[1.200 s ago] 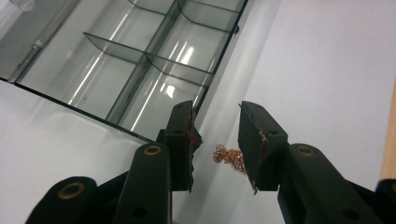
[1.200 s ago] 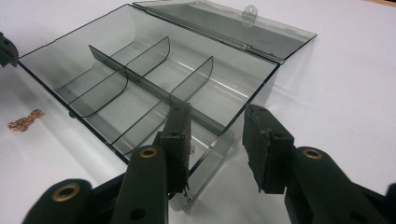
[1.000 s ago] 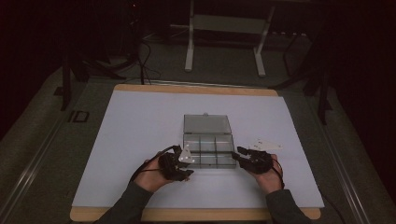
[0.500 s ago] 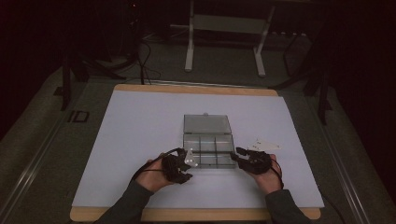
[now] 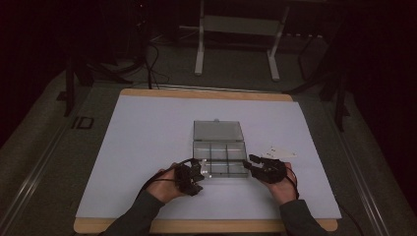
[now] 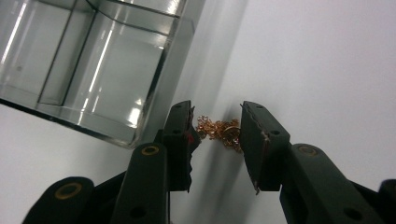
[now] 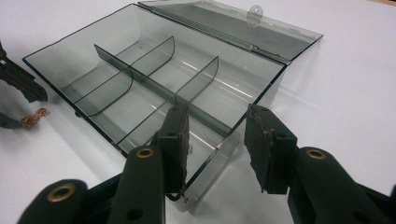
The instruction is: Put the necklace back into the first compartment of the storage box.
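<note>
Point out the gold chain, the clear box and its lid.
gold chain (image 6: 217, 132), left gripper view, on the bunched links between the jaws.
clear box (image 7: 154, 77), right gripper view, on the long middle divider.
lid (image 7: 243, 25), right gripper view, on the open flat panel.

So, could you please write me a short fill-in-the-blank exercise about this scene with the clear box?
1. The clear plastic compartment box has its hinged lid ____.
2. The tangled thin chain between the left gripper jaws is ____ in colour.
3. That chain lies ____ the box, on the white sheet.
4. The right gripper straddles a ____ of the box.

Missing words: open; gold; outside; corner
</note>
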Tool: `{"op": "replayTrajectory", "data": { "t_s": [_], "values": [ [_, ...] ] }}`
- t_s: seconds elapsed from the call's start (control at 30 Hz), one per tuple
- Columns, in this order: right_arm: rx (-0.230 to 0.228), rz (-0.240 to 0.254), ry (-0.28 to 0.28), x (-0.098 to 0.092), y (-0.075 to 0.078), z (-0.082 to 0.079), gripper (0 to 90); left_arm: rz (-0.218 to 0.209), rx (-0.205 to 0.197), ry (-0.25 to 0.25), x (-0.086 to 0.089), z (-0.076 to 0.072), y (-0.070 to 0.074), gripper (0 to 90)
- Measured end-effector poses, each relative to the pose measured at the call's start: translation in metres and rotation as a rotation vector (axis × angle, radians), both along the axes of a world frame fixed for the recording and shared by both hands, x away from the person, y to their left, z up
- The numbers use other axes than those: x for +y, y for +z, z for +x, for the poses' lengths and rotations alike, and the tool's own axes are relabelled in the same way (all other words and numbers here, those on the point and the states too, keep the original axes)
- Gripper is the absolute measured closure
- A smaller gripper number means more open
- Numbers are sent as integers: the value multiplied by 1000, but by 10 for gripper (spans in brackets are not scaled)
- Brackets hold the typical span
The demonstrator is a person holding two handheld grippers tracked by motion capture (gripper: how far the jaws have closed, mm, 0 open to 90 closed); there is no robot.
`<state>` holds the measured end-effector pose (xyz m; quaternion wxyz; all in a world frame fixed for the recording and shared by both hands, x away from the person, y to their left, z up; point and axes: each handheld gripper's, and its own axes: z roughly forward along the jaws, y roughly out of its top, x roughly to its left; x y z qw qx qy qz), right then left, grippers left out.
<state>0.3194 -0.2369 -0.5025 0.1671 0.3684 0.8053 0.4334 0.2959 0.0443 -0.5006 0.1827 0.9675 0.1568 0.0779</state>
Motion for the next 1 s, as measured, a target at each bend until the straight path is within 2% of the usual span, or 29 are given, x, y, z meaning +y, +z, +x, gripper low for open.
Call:
{"op": "replayTrajectory", "data": {
  "t_s": [0.2,0.4,0.53,0.63,0.77,1.0],
  "values": [
    [3,0,-1,0,0,0,602,15,15,-9,-3,1,-3,642],
    [2,1,0,0,0,0,602,14,60,7,-3,6,-2,666],
    [4,0,2,1,0,0,602,19,80,26,-2,11,-2,735],
    [4,-1,3,0,-1,0,601,29,80,26,-2,12,-1,781],
    [4,-2,4,0,-1,1,601,41,73,16,-3,11,-1,792],
    [5,2,0,0,0,1,599,37,80,16,0,12,0,794]
  ]
}}
